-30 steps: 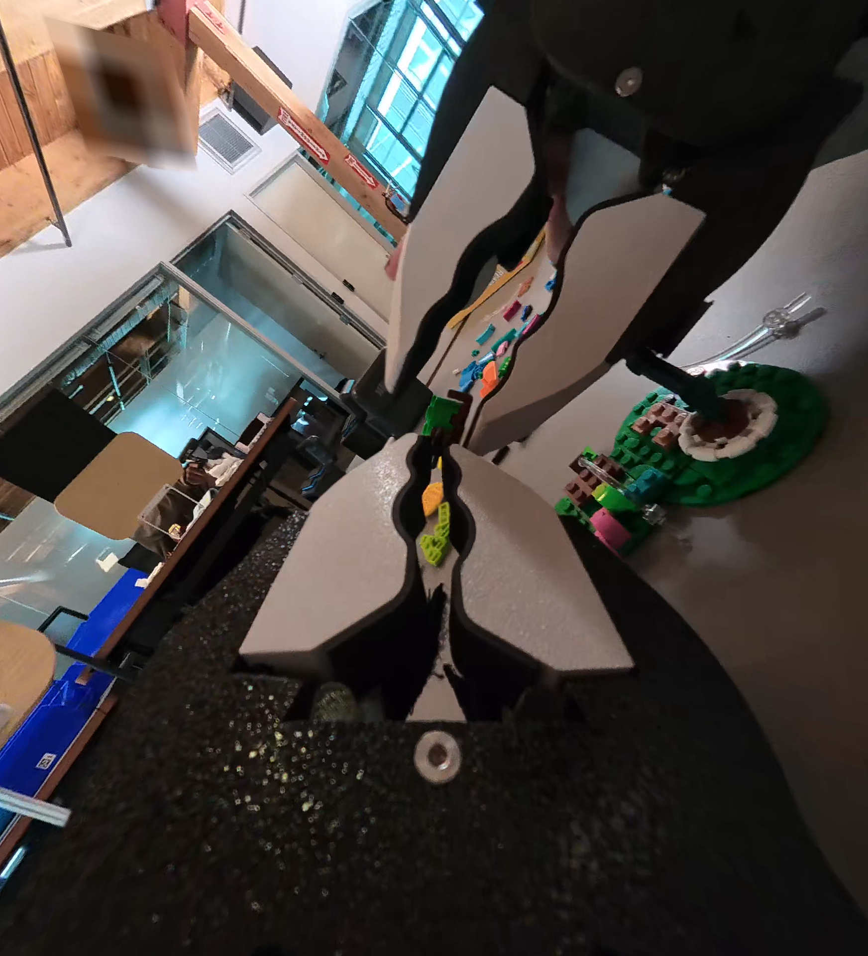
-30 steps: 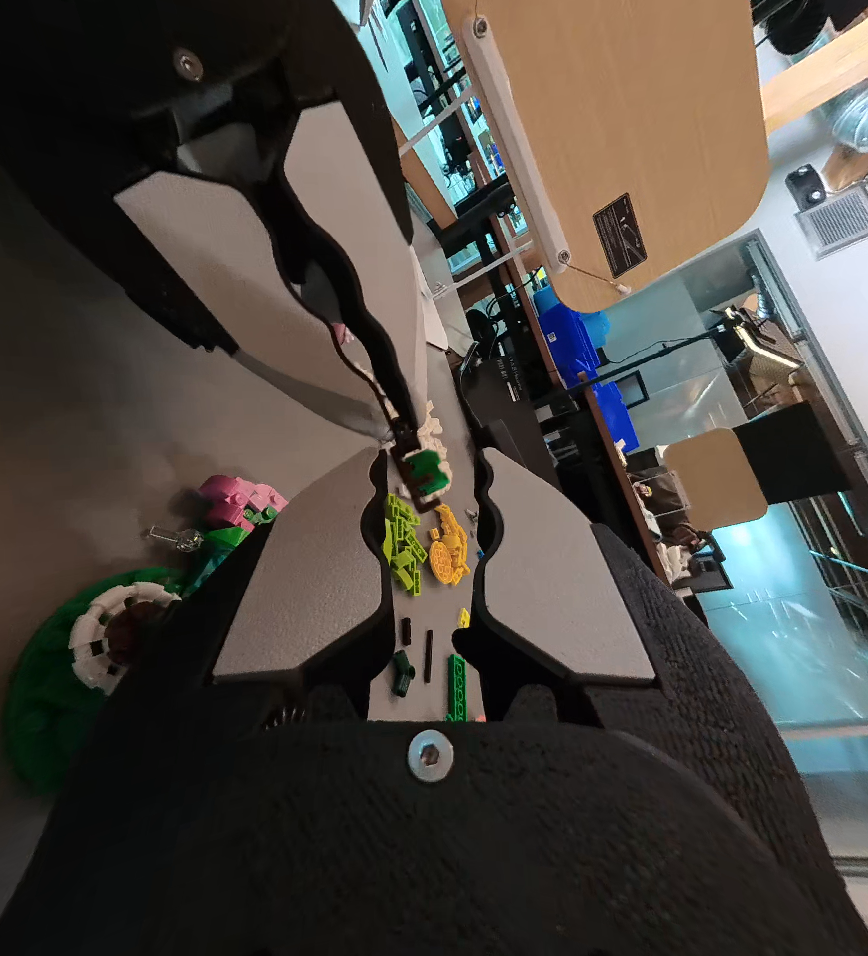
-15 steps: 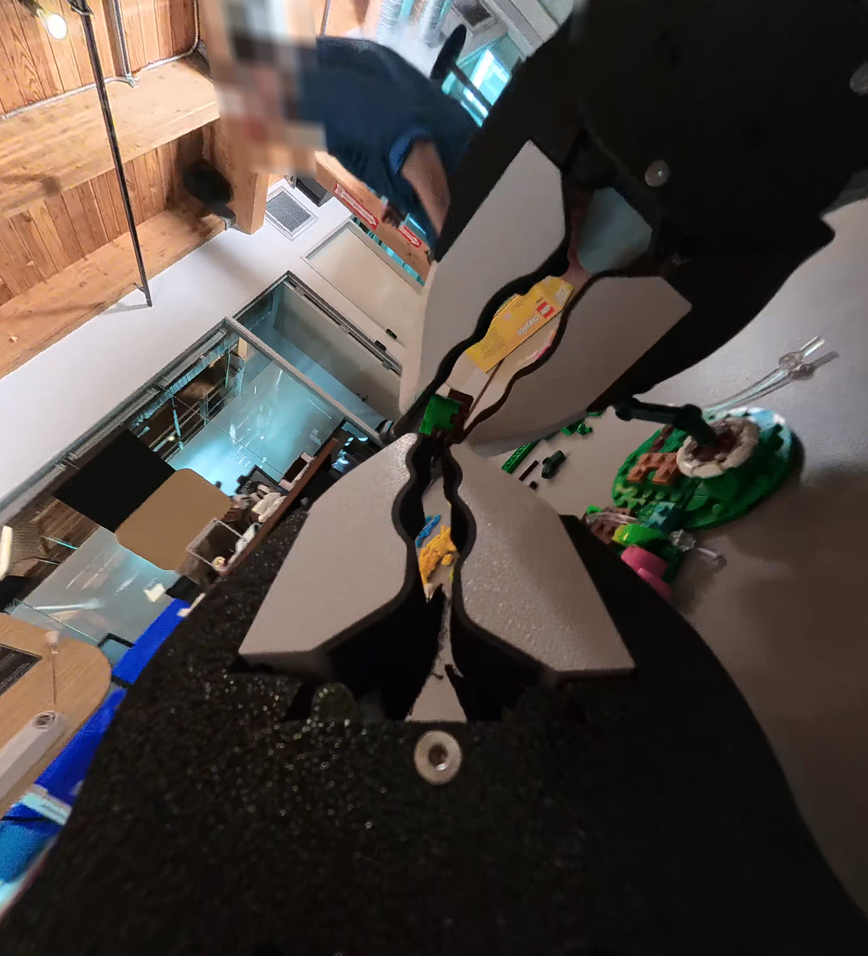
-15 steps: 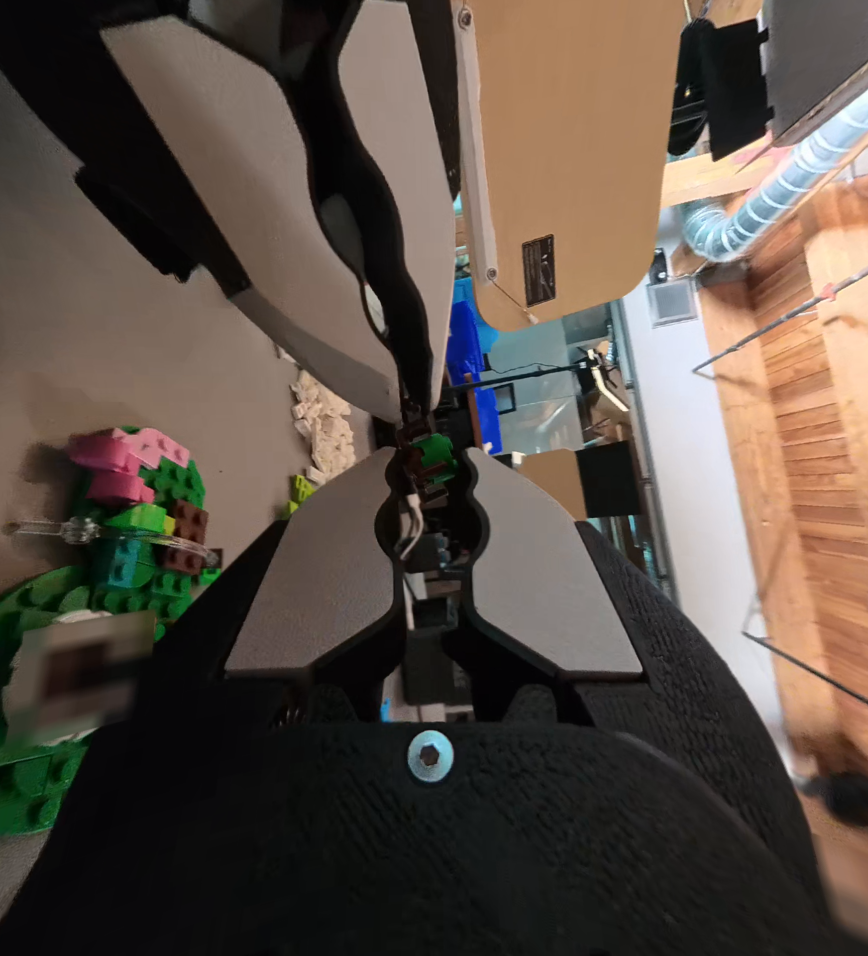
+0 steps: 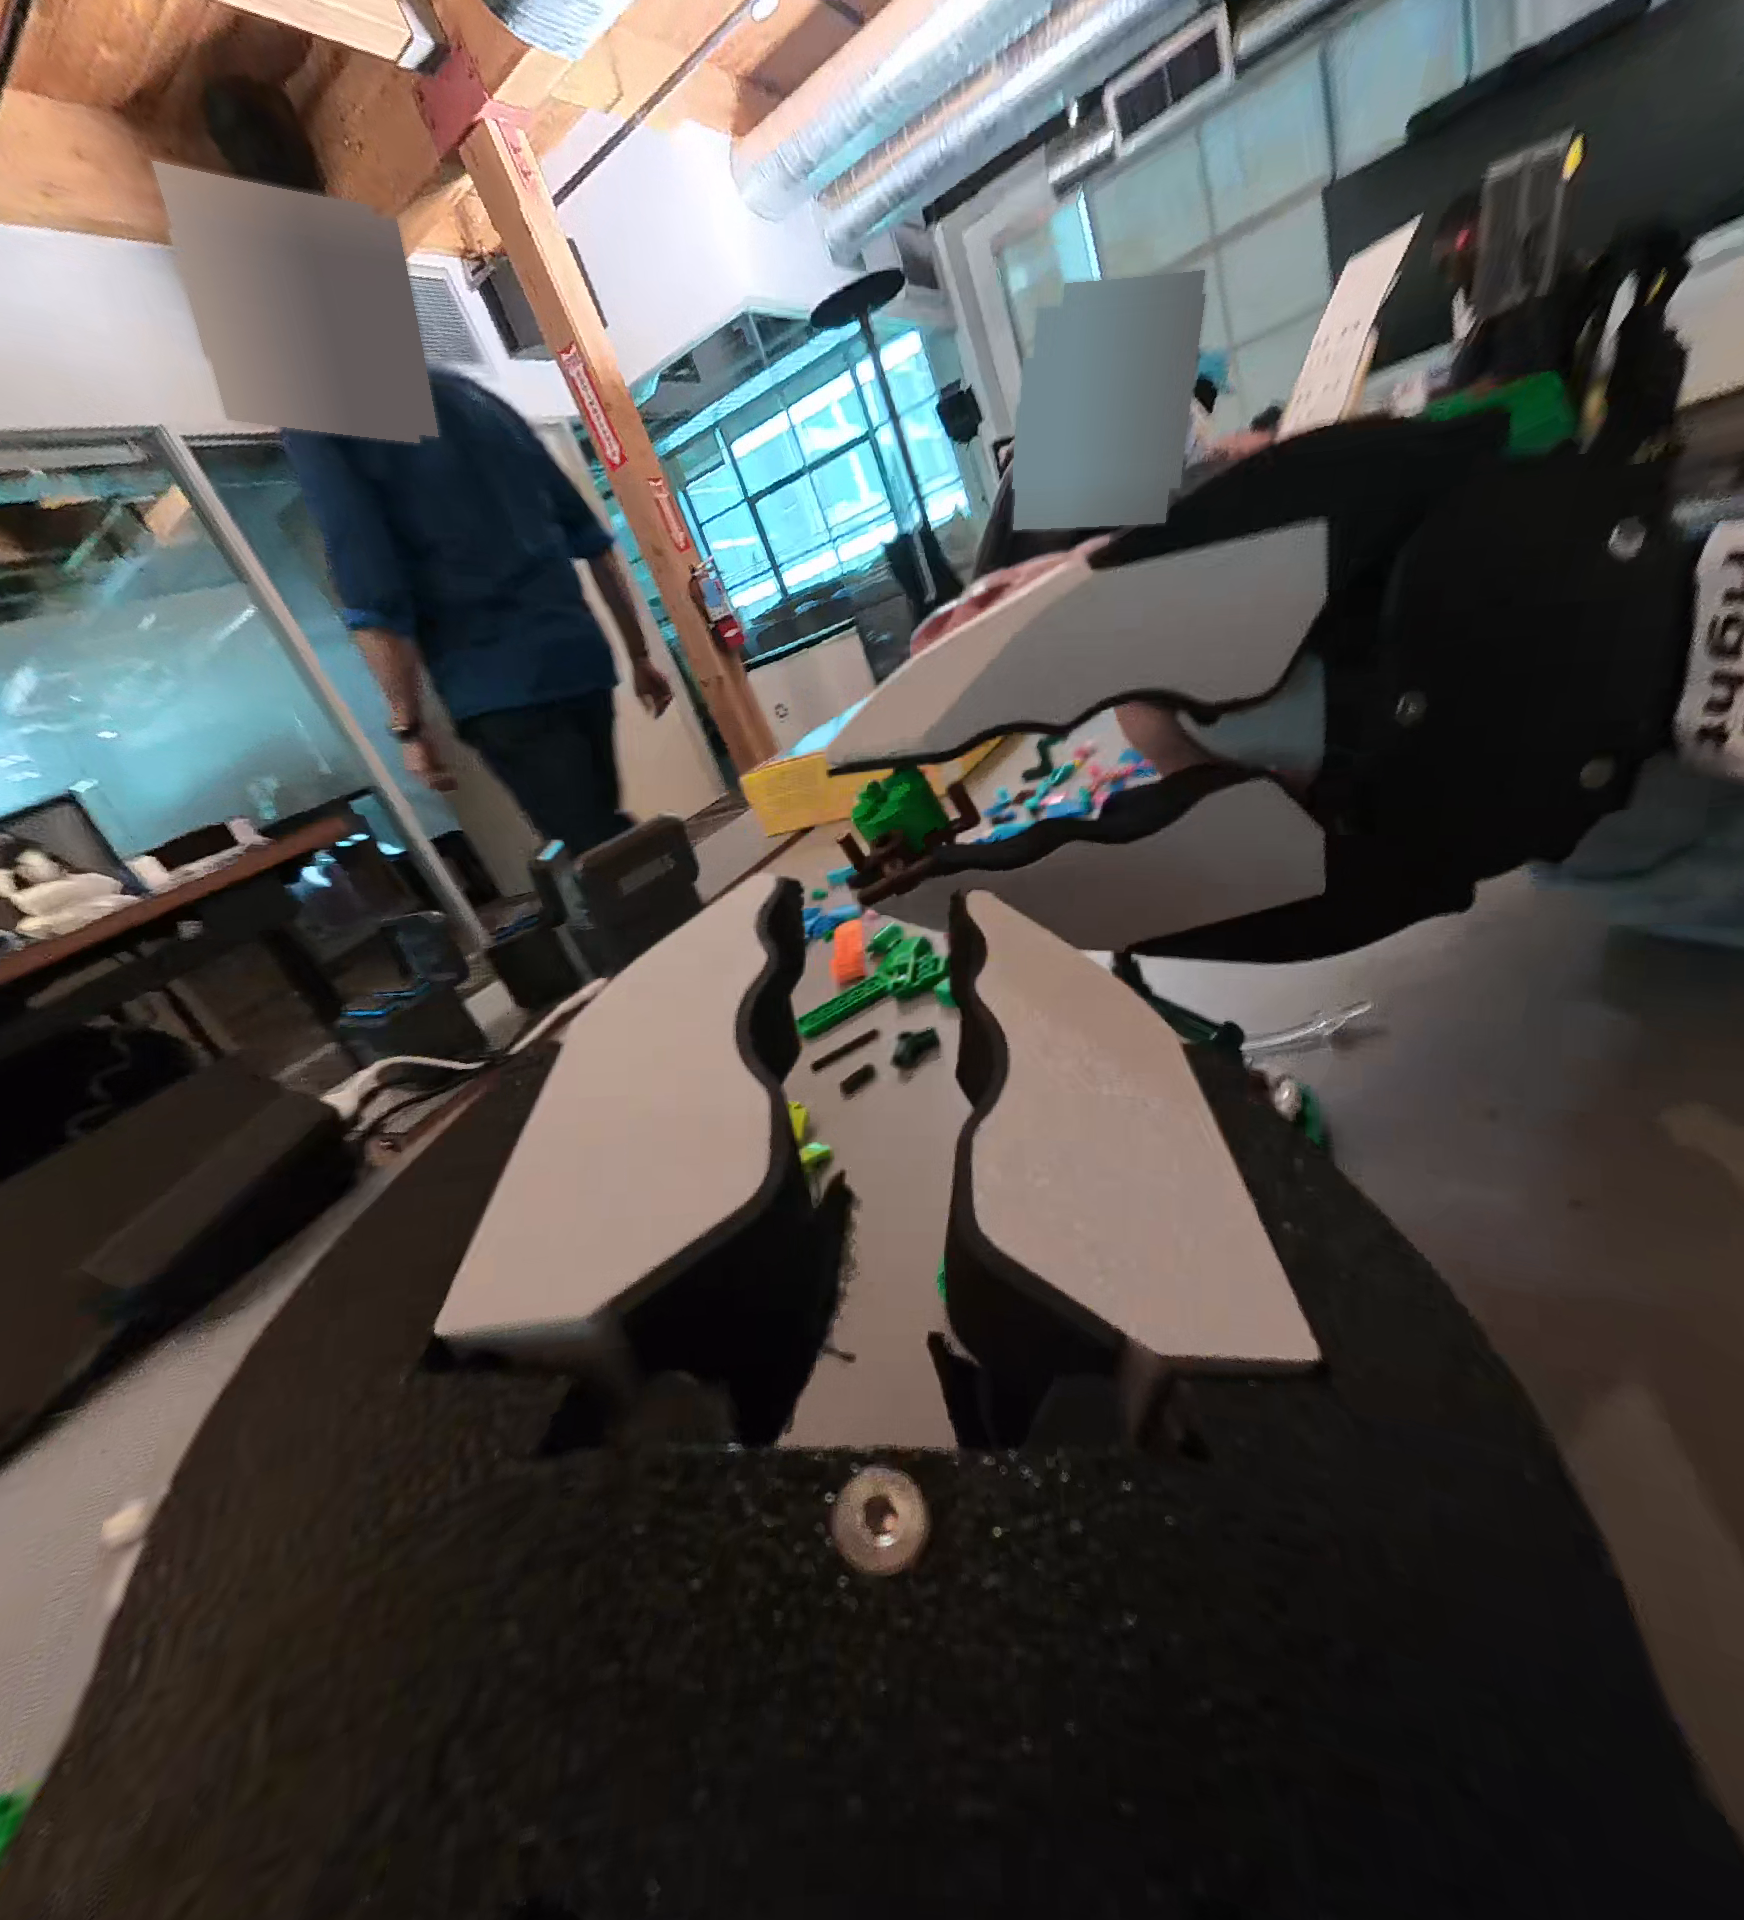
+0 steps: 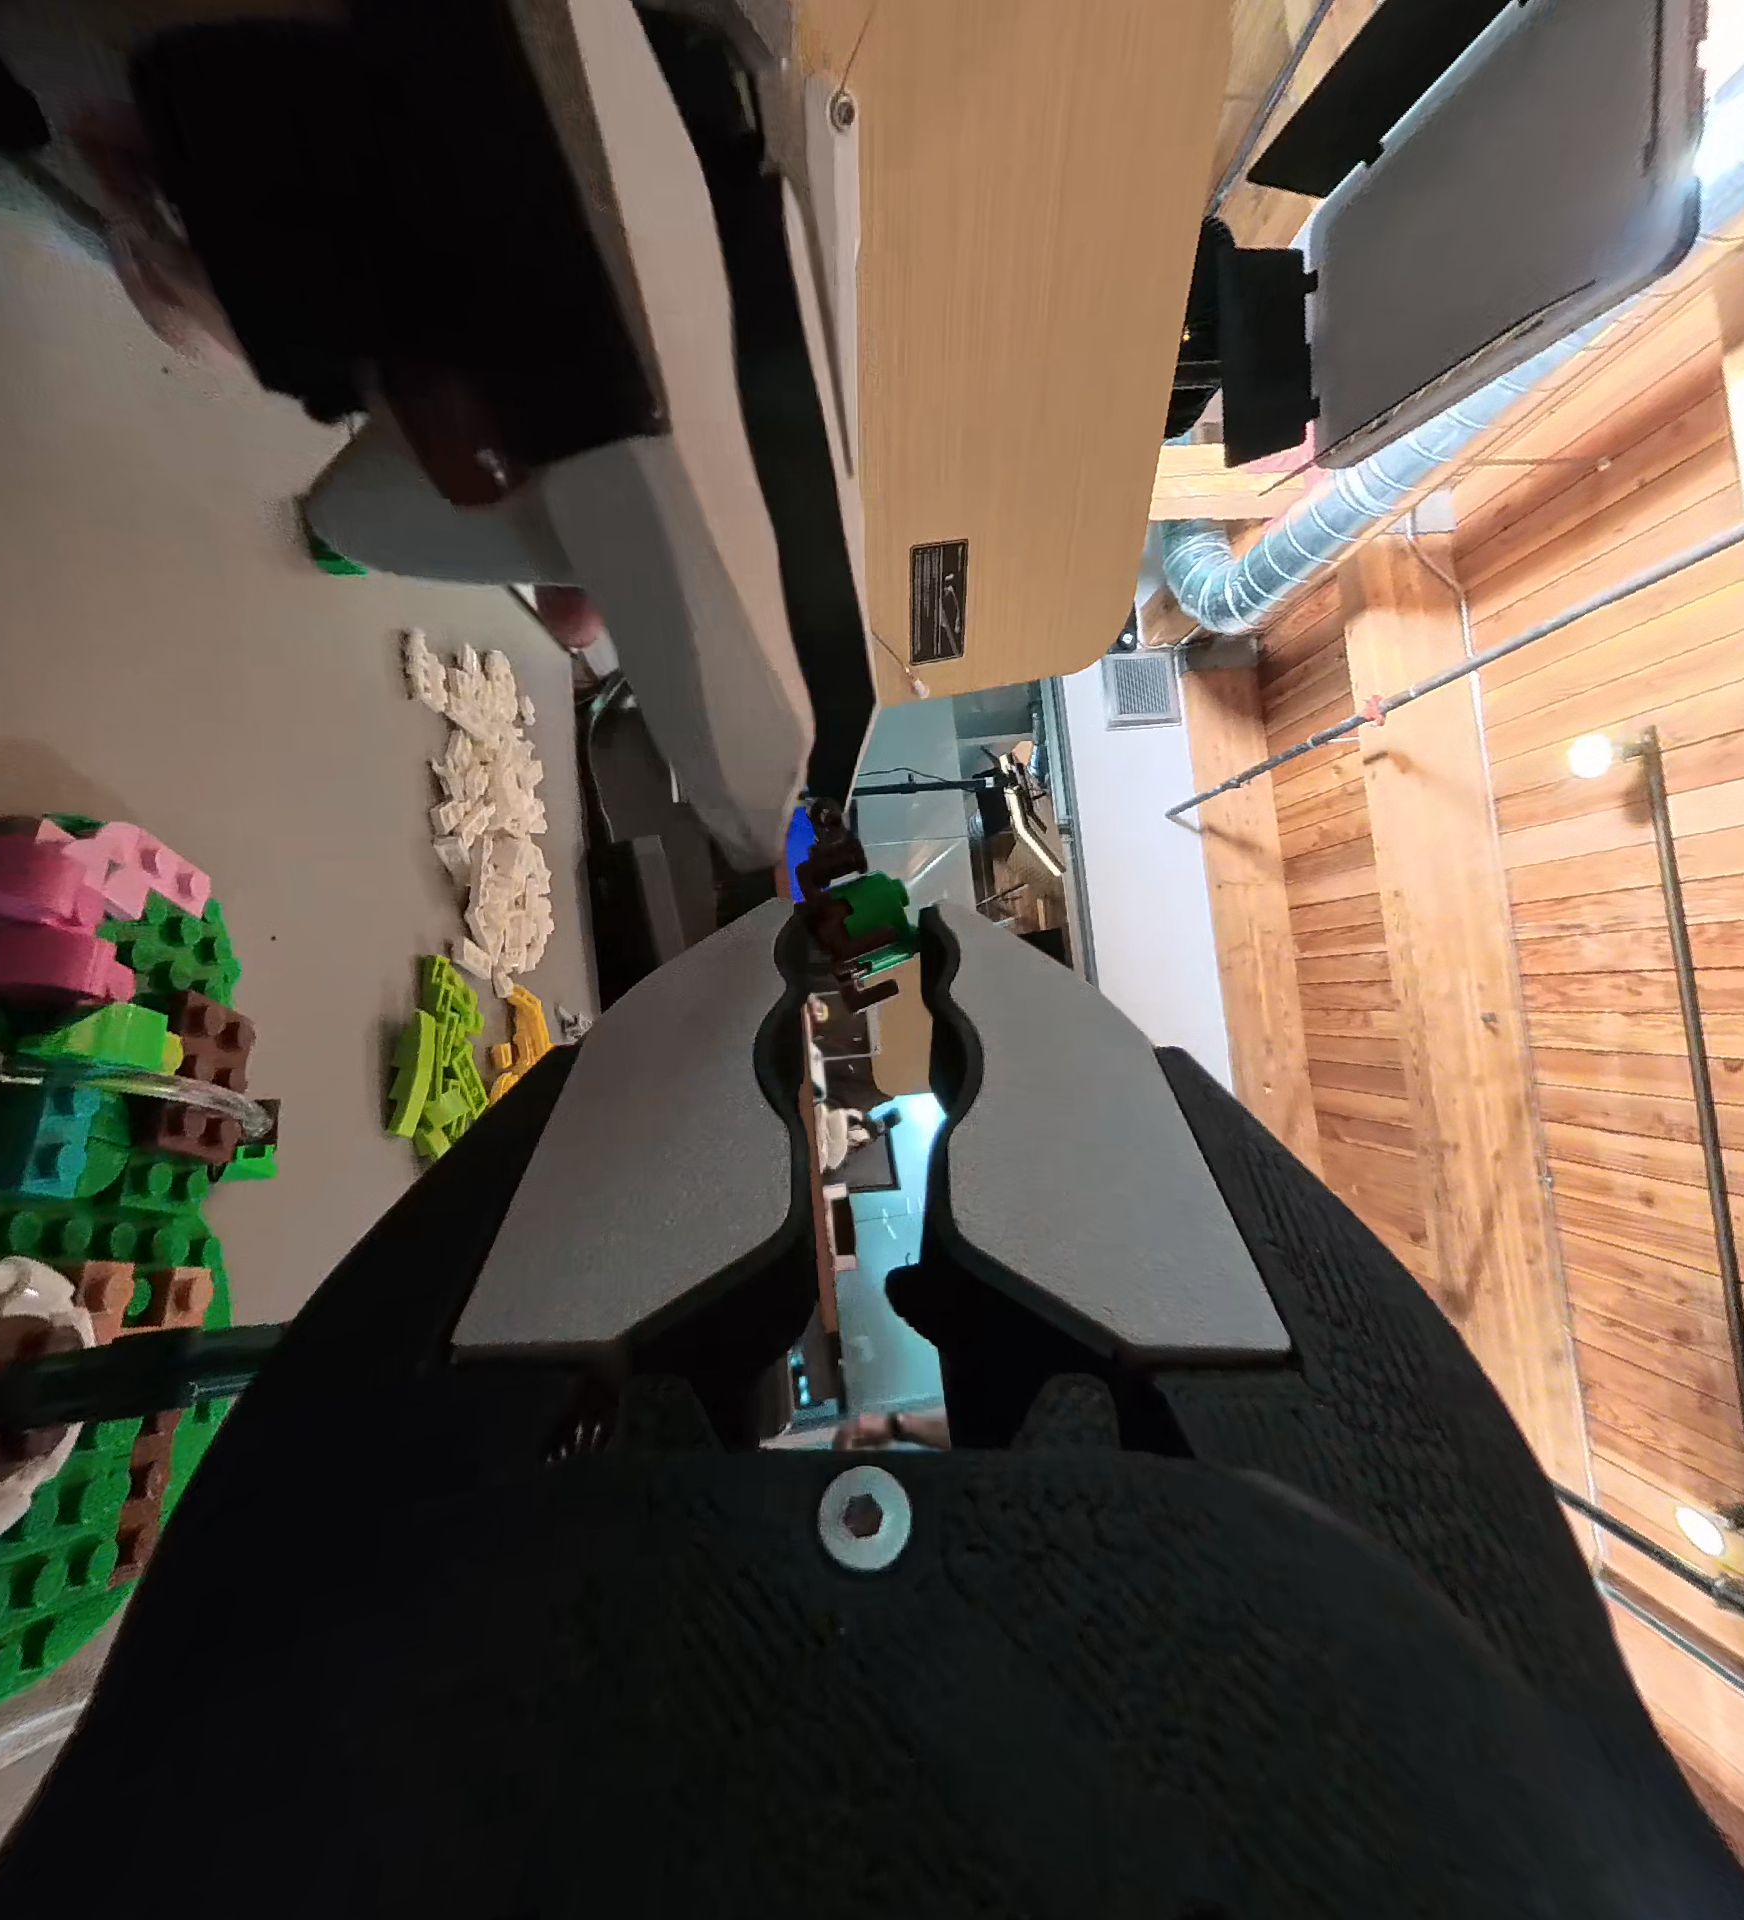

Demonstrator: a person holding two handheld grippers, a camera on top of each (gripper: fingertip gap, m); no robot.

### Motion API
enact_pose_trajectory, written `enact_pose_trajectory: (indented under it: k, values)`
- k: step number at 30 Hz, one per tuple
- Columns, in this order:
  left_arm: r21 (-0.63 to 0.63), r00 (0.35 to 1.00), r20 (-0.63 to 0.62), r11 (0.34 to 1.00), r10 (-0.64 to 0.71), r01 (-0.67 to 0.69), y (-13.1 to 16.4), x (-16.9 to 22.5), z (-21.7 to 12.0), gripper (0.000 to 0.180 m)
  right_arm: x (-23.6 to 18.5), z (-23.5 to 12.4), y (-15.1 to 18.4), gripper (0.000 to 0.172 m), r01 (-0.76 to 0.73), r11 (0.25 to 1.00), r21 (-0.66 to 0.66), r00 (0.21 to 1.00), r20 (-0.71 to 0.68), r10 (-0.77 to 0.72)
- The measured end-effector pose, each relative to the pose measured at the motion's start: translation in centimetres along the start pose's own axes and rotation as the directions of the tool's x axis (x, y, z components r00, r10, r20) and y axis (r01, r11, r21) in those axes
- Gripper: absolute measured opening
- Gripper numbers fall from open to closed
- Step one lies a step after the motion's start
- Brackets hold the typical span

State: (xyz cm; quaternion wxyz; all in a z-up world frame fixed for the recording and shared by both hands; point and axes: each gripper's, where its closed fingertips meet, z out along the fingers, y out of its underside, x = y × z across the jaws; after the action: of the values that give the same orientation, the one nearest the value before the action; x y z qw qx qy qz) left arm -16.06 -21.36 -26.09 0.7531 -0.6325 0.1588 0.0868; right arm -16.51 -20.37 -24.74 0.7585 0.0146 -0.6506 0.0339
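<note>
My right gripper is shut on a small piece made of a green brick and dark brown parts and holds it in the air. The left wrist view shows both of its pads pressed on that piece. My left gripper is open and empty, its tips just below and in front of the held piece. Its grey fingers show at the top of the right wrist view, close to the piece but apart from it.
A green round baseplate model with pink and brown bricks lies on the grey table. Piles of white and lime bricks lie nearby. Loose green pieces and a yellow box sit ahead. A person in blue walks behind. The grippers are tip to tip, or close to it.
The left gripper was shut on the green and brown piece. The right gripper closed on it too, then the left opened, let go and drew back. Both views have swung round.
</note>
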Motion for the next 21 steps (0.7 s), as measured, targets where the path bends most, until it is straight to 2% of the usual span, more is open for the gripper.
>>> enact_pose_trajectory:
  k: [4, 7, 16, 18, 21]
  values:
    - [0.058, 0.985, -0.09, 0.987, -0.145, 0.15, -0.73, 0.09, -0.38, 0.023, -0.05, 0.04, -0.15, 0.018, 0.012, 1.0, 0.004, 1.0, -0.009, -0.012]
    - [0.065, 0.977, -0.132, 0.982, -0.169, 0.179, -0.9, 0.38, -0.49, 0.016, -0.01, 0.06, -0.34, 0.018, 0.018, 1.0, 0.01, 1.0, -0.019, -0.018]
    - [0.057, 0.986, -0.112, 0.99, -0.121, 0.128, -0.8, 0.59, -0.41, 0.011, -0.06, 0.09, -0.38, 0.018, 0.028, 1.0, 0.013, 0.999, -0.021, -0.027]
    - [0.047, 0.997, -0.05, 0.996, -0.067, 0.069, -0.53, 0.11, -0.28, 0.022, -0.06, 0.08, -0.5, 0.018, 0.023, 1.0, 0.019, 1.0, -0.021, -0.022]
    - [0.039, 0.998, -0.061, 0.999, 0.01, -0.007, -0.46, 0.87, -0.16, 0.022, -0.08, 0.08, -0.71, 0.018, 0.025, 0.999, 0.025, 0.999, -0.02, -0.025]
